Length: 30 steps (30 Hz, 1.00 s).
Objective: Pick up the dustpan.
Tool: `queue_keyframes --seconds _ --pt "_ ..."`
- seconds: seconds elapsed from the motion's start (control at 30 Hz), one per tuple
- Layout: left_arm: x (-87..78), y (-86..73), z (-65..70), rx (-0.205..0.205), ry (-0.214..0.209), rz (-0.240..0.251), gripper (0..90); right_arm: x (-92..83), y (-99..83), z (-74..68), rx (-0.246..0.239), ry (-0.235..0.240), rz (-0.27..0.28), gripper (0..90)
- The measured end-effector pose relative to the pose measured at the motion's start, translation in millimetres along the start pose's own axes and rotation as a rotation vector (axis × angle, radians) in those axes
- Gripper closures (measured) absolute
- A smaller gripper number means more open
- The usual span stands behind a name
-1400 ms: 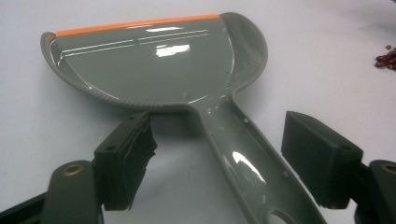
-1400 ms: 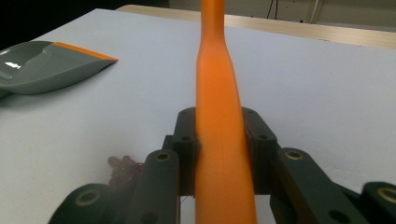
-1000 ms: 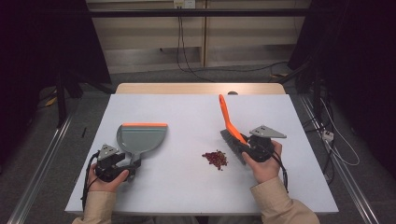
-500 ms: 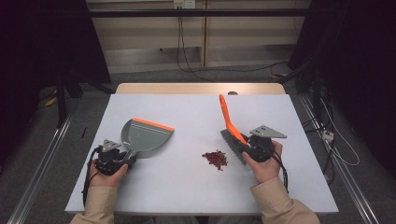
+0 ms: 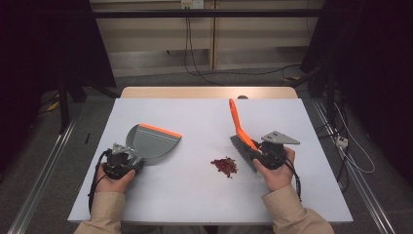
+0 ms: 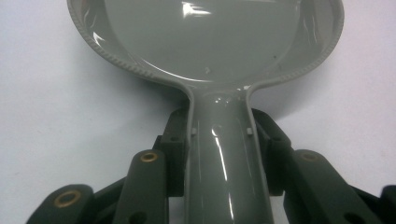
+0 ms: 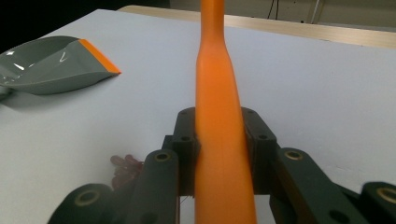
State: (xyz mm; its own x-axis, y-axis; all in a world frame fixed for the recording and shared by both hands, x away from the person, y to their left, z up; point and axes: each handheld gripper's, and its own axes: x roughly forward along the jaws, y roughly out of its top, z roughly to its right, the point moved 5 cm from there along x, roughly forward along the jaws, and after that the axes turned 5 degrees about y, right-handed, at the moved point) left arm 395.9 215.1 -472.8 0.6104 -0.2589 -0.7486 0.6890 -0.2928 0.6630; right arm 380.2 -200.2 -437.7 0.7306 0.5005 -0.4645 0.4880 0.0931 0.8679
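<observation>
dustpan [image 6: 205,42]: front lip cut off by top edge, left gripper view | brush [image 7: 219,93]: bristles hidden below the handle, right gripper view | red bits [image 5: 224,165]: too small to identify, possibly dried flakes

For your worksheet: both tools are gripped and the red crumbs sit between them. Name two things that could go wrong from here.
1. The dustpan lies well left of the red crumbs; a long sweep by the brush may scatter them across the table.
2. The left gripper clamps only the smooth, glossy handle, so the dustpan might twist when pressed down.
</observation>
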Motion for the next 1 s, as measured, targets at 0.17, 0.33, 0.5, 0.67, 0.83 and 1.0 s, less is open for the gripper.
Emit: queue_keyframes --seconds 0.17,0.33,0.5,0.67,0.83,1.0 --pt "-8.8 3.5 -1.7 0.016 0.0 0.022 63.0 0.5 -0.4 -0.4 -0.003 0.002 -0.004 70.9" --pt "-15.5 7.5 0.4 0.036 -0.017 0.04 63.0 0.7 -0.1 0.1 -0.003 0.003 -0.001 70.9" --pt "-22.1 10.1 3.0 0.054 -0.049 0.069 63.0 0.8 -0.1 0.2 -0.004 0.006 -0.002 70.9" --pt "-31.8 10.8 9.7 0.098 -0.109 0.089 63.0 0.3 -0.1 1.6 -0.003 0.003 0.0 71.0" --pt "-38.8 7.1 16.7 0.133 -0.196 0.093 63.0 0.2 -0.2 2.2 -0.001 0.004 -0.001 70.9" --pt "-43.8 1.2 28.0 0.192 -0.27 0.077 62.9 1.0 -0.5 2.6 -0.003 0.003 -0.003 71.0"
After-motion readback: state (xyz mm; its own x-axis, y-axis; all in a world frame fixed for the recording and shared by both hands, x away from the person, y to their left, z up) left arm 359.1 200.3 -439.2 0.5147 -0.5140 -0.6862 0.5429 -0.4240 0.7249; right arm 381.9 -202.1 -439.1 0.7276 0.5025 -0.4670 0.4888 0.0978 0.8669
